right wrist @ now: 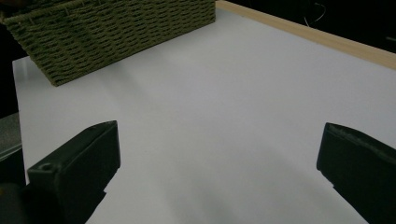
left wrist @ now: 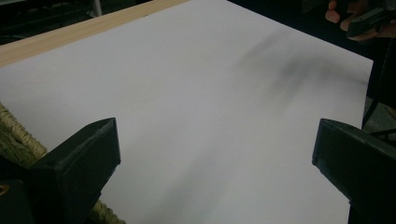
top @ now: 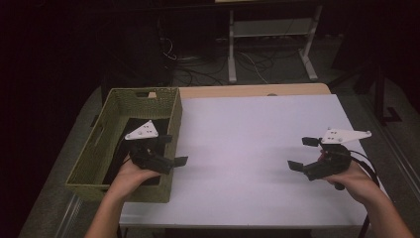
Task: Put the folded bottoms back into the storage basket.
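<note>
Your left gripper hangs over the near right corner of the woven basket, its jaws spread wide with nothing between them, pointing out past the basket's right wall toward the white tabletop. In the left gripper view a strip of that basket's woven rim sits just beside the jaw at the picture's left, touching or nearly so, I cannot tell which. Your right gripper is well apart from the basket, out over the tabletop's right side, jaws also gaping and empty, aimed back toward the basket. In the right gripper view the basket stands far ahead of the jaws, resting on the tabletop's left part. The basket is a long rectangle, and its long axis runs away from you, from the near edge toward the far wooden edge, open side up, with a dark lining on its floor.
</note>
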